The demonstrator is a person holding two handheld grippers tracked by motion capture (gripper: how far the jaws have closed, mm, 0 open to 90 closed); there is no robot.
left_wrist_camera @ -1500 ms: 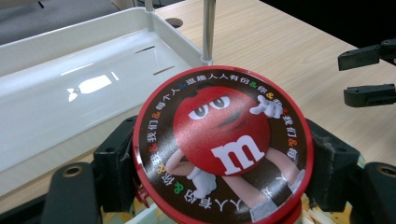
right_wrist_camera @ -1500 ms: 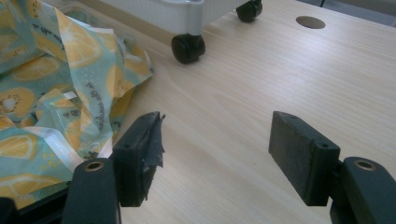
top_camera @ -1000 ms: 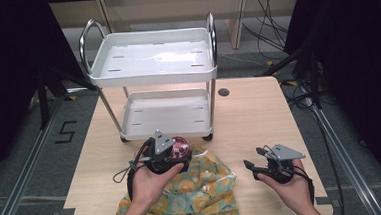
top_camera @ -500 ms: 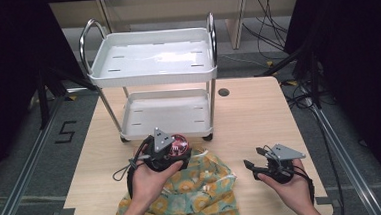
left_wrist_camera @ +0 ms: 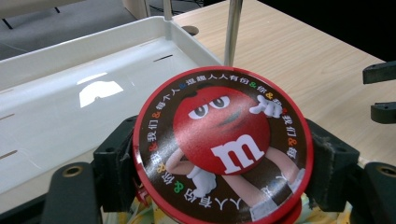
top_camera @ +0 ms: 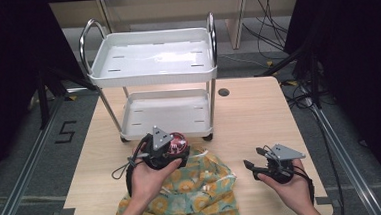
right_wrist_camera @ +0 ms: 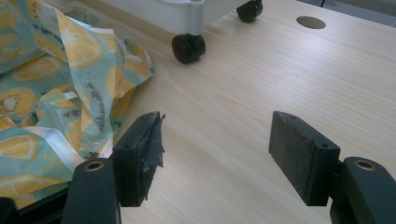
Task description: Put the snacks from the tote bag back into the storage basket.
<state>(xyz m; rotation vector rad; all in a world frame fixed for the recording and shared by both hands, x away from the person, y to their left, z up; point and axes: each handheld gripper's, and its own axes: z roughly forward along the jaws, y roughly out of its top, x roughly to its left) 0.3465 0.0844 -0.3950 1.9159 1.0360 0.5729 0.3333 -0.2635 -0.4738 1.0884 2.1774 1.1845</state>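
Observation:
A round red tin with a red candy character on its lid [left_wrist_camera: 219, 144] sits between the jaws of my left gripper [top_camera: 173, 148], which is shut on it just above the lemon-print bag [top_camera: 194, 197]. The tin [top_camera: 176, 142] hovers in front of the white cart's lower shelf [top_camera: 164, 114]. My right gripper [top_camera: 254, 166] is open over bare table to the right of the bag, with nothing between its pads [right_wrist_camera: 140, 154]. In the right gripper view the bag [right_wrist_camera: 56, 93] lies to the left of the jaws.
The white two-shelf cart [top_camera: 150, 60] stands at the table's far middle, its castor [right_wrist_camera: 187, 48] close to the bag. A cable hole [top_camera: 223, 92] lies in the wooden table [top_camera: 259, 118] right of the cart. Dark floor and cables surround the table.

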